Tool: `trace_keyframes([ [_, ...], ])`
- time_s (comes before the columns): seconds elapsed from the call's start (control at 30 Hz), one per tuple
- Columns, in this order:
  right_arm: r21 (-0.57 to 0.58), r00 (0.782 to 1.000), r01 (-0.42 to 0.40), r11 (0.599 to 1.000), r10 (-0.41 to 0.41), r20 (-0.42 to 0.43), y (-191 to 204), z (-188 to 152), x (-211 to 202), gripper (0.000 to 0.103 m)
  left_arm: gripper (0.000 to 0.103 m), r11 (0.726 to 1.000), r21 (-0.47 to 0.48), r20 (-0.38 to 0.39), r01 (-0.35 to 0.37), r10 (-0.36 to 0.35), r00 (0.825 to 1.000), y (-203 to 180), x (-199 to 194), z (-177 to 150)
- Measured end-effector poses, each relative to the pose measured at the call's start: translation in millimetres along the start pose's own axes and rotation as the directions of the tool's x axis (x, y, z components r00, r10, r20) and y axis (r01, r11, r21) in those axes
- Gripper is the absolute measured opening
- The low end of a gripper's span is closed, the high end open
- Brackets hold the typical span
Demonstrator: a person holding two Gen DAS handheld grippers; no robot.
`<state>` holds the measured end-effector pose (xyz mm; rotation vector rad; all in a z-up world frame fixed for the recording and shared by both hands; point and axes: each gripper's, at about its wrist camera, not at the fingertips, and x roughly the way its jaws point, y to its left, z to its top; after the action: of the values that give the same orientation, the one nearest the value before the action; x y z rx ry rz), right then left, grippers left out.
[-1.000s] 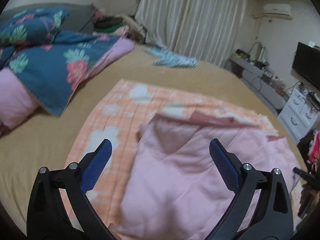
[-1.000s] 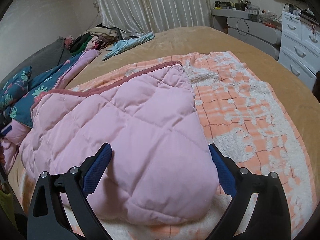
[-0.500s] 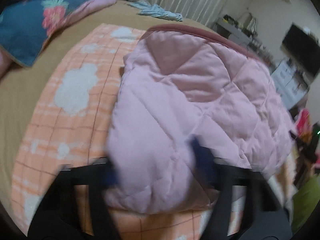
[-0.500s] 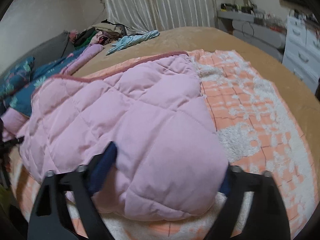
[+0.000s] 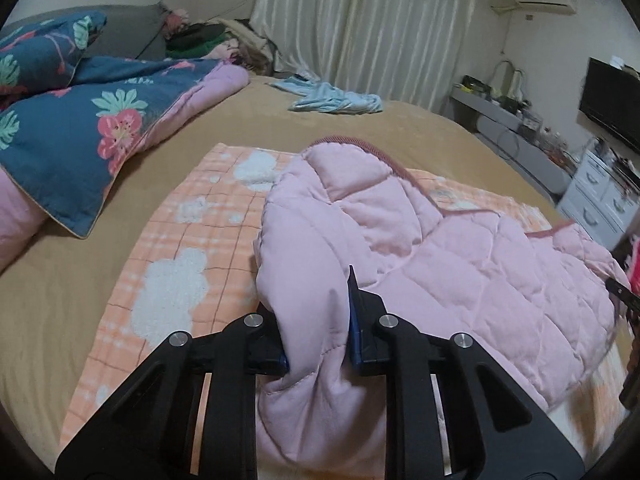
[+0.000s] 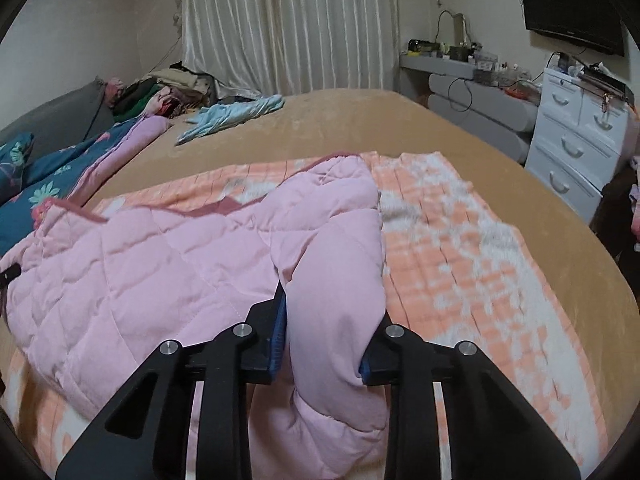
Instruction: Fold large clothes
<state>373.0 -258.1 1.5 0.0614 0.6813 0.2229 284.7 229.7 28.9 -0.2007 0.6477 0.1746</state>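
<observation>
Bed: is being covered by a tan spread; everything else is lying on it.
Orange checked blanket: is being spread flat at mid-bed, under the garment.
Pink quilted garment: is lying on the orange blanket, bunched, its darker pink trim showing along the far edge; its near edge is being pinched at two places and is humped between them.
Floral duvet: is being left heaped at the bed's left side.
Light blue cloth: is lying crumpled at the far side, near the curtain.
White drawer unit: is standing beside the bed, drawers closed; contents cannot be told.
Left gripper: is clamped on a fold of the garment's left near corner.
Right gripper: jaws are closing, pads already pressing a thick fold of the garment's right near corner.
</observation>
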Motion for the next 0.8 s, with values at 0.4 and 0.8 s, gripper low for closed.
trace_keyframes([
  [0.4,-0.034,0.989,0.084,0.996,-0.088,-0.123,0.7,-1.4,78.9,0.026,0.016,0.997,-0.008,-0.138,-0.080,0.079,0.987,8.8,66.9,-3.3],
  [0.8,0.073,0.980,0.100,0.992,-0.085,-0.181,-13.5,-13.0,91.8,0.056,0.038,0.995,-0.033,-0.178,-0.098,0.090,0.980,17.7,74.3,-9.6],
])
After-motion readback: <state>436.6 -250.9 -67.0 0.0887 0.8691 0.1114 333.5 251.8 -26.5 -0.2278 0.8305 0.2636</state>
